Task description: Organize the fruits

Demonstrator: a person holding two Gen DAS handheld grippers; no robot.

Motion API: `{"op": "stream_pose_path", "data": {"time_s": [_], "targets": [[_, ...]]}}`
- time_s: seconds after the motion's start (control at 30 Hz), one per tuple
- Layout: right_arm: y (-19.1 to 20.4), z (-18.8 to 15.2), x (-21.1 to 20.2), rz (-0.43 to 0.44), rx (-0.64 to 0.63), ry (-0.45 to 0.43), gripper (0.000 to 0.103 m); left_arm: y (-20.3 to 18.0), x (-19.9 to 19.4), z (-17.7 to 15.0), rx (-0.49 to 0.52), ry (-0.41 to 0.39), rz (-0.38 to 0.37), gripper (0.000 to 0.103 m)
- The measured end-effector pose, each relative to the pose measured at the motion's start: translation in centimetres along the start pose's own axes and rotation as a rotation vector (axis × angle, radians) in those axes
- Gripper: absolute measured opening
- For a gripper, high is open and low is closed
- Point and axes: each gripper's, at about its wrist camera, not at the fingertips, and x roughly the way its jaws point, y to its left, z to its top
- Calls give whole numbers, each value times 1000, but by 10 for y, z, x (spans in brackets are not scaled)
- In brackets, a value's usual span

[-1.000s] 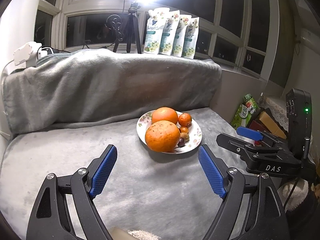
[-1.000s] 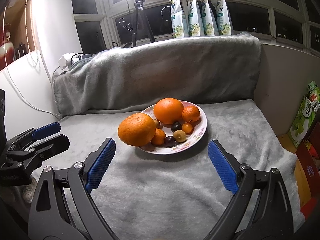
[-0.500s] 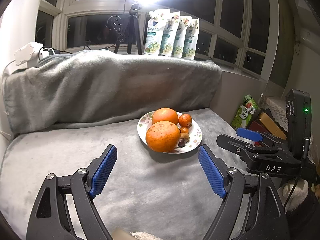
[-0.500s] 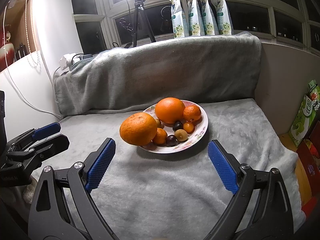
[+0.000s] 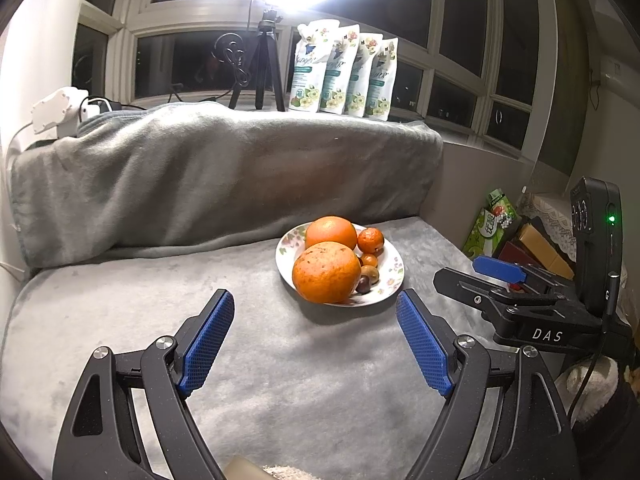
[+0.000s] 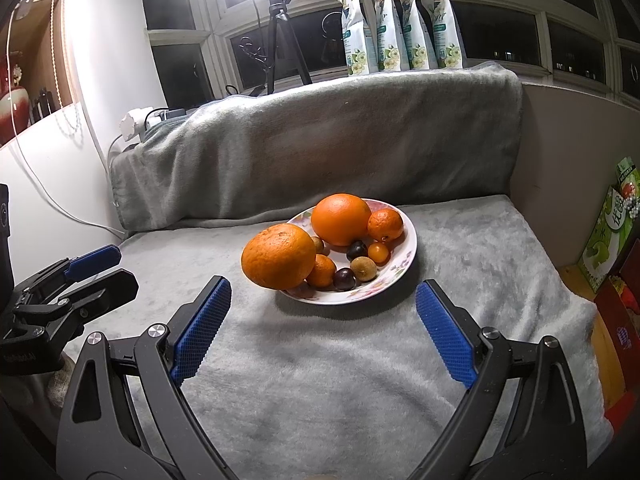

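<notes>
A floral white plate (image 6: 408, 254) sits on the grey blanket and holds two large oranges (image 6: 279, 256) (image 6: 341, 219), a mandarin (image 6: 385, 225) and several small fruits (image 6: 363, 268). It also shows in the left wrist view (image 5: 394, 276), with the speckled orange (image 5: 326, 272) at its near rim. My left gripper (image 5: 314, 340) is open and empty, short of the plate. My right gripper (image 6: 322, 328) is open and empty, just in front of the plate. Each gripper shows in the other's view, the right one (image 5: 496, 276) and the left one (image 6: 86, 268).
The grey blanket (image 6: 320, 380) covers the seat and the raised back (image 6: 340, 136). A tripod (image 6: 280, 44) and several pouches (image 6: 400, 24) stand on the sill. Boxes and a green carton (image 6: 610, 228) lie at the right. A power strip (image 5: 60, 110) sits at the left.
Both grippers have drifted slightly toward the plate, which sits a little lower and nearer in both views. Both stay open.
</notes>
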Motion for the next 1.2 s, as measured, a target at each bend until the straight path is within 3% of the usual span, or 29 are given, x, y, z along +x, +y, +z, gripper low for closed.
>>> {"op": "stream_pose_path", "data": {"time_s": [1.2], "targets": [[3,-9,3,-5,11,13,96,2,2,6,17,-13,18,84]]}}
